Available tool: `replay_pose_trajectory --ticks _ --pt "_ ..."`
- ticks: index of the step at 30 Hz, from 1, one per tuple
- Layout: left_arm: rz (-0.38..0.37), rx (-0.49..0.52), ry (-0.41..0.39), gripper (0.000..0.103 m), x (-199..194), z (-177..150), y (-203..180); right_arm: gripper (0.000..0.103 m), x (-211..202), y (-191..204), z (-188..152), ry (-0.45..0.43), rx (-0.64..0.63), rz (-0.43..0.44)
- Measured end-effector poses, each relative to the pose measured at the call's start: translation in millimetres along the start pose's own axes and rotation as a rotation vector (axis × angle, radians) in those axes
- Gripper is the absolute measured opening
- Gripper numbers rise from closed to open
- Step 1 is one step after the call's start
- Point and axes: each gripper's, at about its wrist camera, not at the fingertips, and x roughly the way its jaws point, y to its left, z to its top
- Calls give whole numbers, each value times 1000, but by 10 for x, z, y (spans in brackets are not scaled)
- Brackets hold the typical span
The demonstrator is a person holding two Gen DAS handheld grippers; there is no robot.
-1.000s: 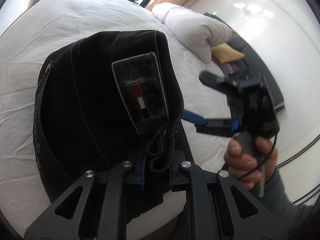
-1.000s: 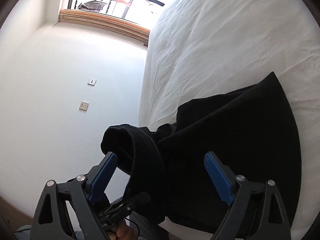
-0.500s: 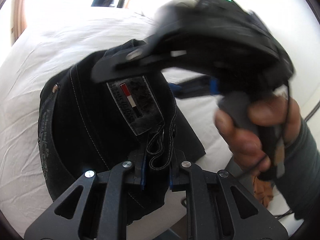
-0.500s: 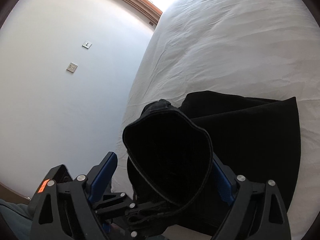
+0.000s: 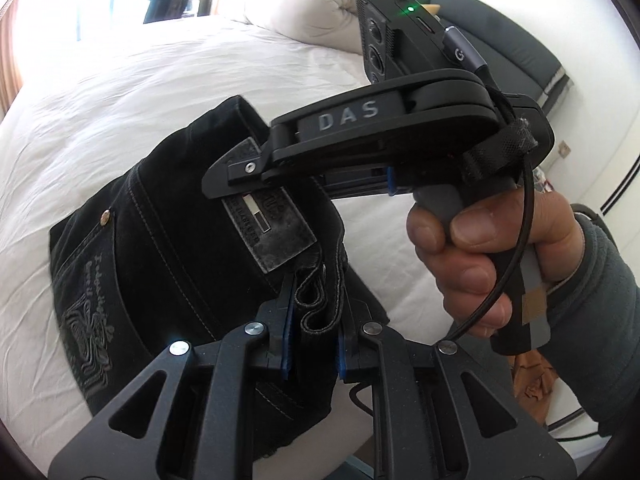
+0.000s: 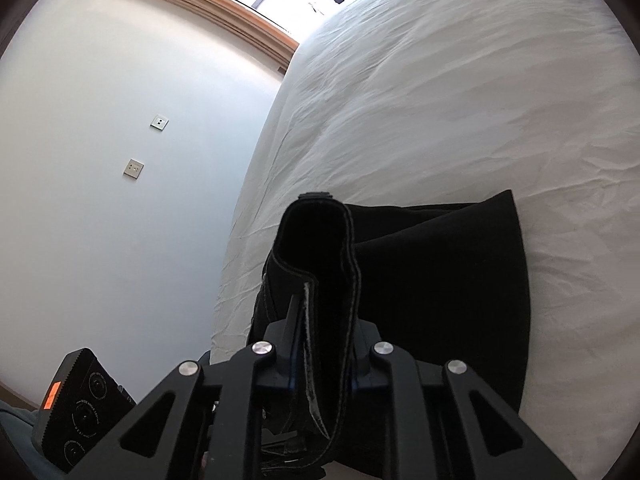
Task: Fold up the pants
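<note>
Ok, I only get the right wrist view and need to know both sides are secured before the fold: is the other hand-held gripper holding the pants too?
Observer: Yes. The left hand-held gripper is shut on the waistband of the pants, at a belt loop.
Operator: Which face of the pants is up there?
Observer: The back: a leather patch and a stitched back pocket show.
Operator: Anything at the head of the bed?
Observer: A white pillow lies on the bed.
Operator: And my side?
Observer: The right hand-held gripper has just closed on the waistband; a person's hand grips its handle.
</note>
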Motion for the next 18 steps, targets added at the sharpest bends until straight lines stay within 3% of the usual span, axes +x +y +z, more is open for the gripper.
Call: replay_pose_trajectory --ticks 5,11,18 --pt "-10 -4 40 14 206 144 -27 17 -13 -351 91 10 26 -21" --pt "2 1 99 14 560 88 -92 17 123 -816 157 56 86 -13" --pt "16 10 93 14 704 133 -261 17 167 -935 156 49 75 -22"
